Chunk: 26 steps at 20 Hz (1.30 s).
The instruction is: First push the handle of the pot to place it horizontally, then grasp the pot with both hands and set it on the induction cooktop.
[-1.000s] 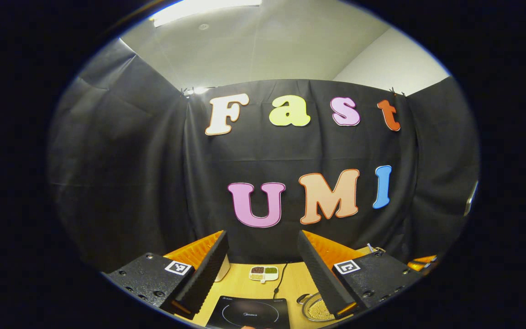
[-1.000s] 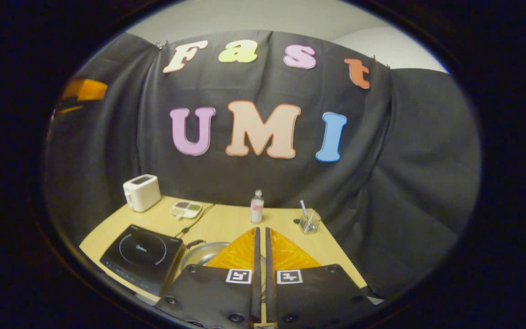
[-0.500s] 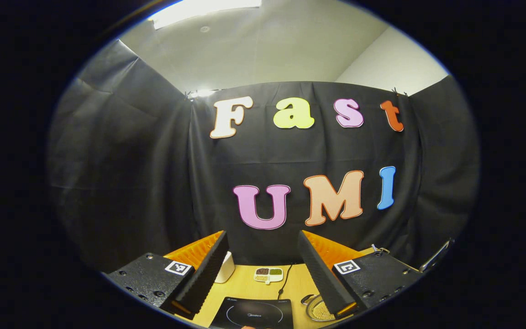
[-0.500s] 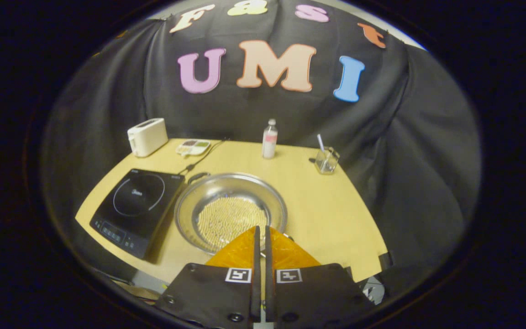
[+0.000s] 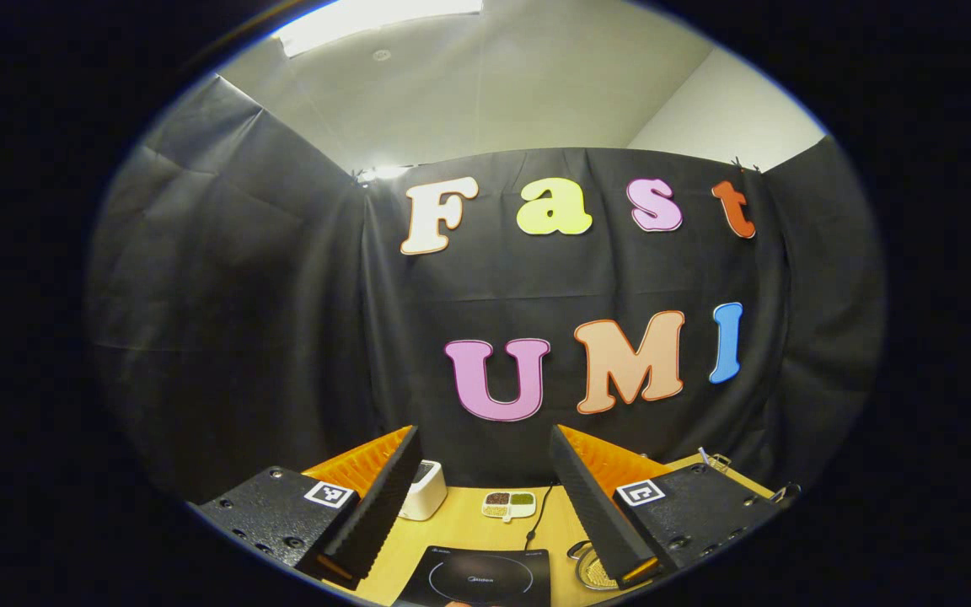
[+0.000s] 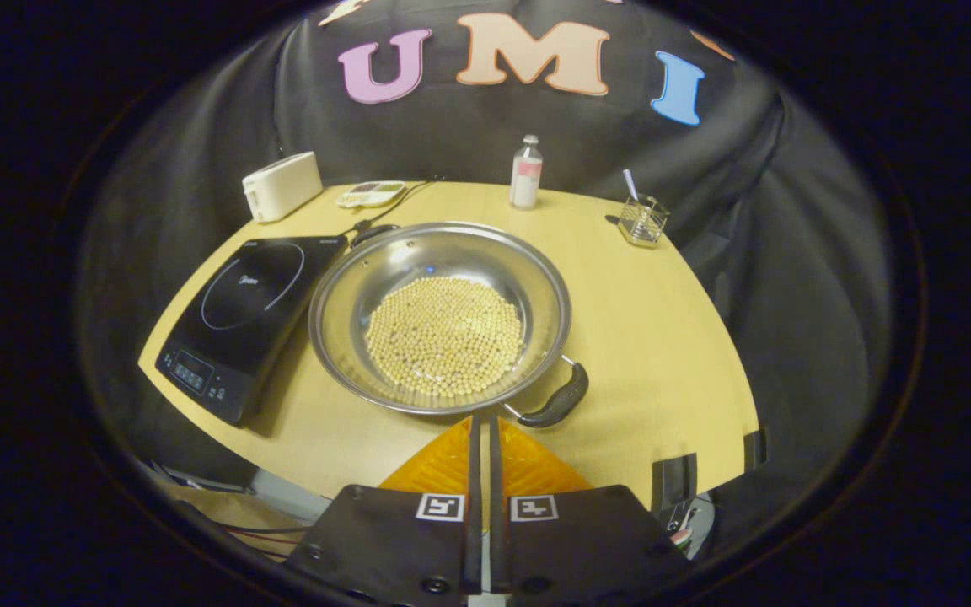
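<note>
A wide steel pot (image 6: 440, 316) holding pale beans sits mid-table in the right gripper view. Its near black handle (image 6: 557, 403) points to the front right; a far handle (image 6: 374, 233) lies by the black induction cooktop (image 6: 241, 308) to its left. My right gripper (image 6: 483, 417) is shut with nothing in it, tips just short of the pot's near rim, left of the near handle. In the left gripper view my left gripper (image 5: 481, 459) is open, high and aimed at the wall, with the cooktop (image 5: 479, 580) and a sliver of the pot (image 5: 593, 573) below it.
A white toaster (image 6: 283, 185), a small divided dish (image 6: 370, 194) and a power cord (image 6: 384, 215) lie at the back left. A small bottle (image 6: 525, 173) and a glass cup with a straw (image 6: 642, 221) stand at the back right. The wooden table (image 6: 662, 329) ends close in front.
The right gripper's view has tilted down from the wall to the table and come closer, so the pot's near handle is now in sight. The left gripper drifted slightly left and stayed open.
</note>
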Motion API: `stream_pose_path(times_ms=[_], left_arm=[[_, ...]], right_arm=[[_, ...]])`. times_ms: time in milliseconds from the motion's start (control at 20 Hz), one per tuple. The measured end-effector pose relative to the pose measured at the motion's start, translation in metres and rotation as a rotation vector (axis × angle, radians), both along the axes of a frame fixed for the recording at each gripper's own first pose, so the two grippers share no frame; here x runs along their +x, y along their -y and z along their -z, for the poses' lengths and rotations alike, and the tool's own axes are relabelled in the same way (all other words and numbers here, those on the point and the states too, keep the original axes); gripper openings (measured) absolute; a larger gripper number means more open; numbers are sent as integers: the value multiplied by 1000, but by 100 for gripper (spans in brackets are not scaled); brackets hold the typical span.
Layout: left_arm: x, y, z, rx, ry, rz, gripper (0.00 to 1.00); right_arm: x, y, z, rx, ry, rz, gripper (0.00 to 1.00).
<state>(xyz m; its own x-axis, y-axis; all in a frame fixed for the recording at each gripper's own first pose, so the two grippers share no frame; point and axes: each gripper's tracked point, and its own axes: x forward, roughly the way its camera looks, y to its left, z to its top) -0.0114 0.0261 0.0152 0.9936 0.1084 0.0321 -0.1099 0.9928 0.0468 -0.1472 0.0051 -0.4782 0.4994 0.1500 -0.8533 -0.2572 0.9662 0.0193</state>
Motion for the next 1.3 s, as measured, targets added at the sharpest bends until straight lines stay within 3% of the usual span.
stream_pose_path(times_ms=[600,1300], left_arm=[[-6,-46,5,15,-8,-155,98],[-5,-65,14,22,-26,-271,96]], right_arm=[[23,24,46,-67,-89,-9,5],[92,52,60,-125,-75,-27,3]])
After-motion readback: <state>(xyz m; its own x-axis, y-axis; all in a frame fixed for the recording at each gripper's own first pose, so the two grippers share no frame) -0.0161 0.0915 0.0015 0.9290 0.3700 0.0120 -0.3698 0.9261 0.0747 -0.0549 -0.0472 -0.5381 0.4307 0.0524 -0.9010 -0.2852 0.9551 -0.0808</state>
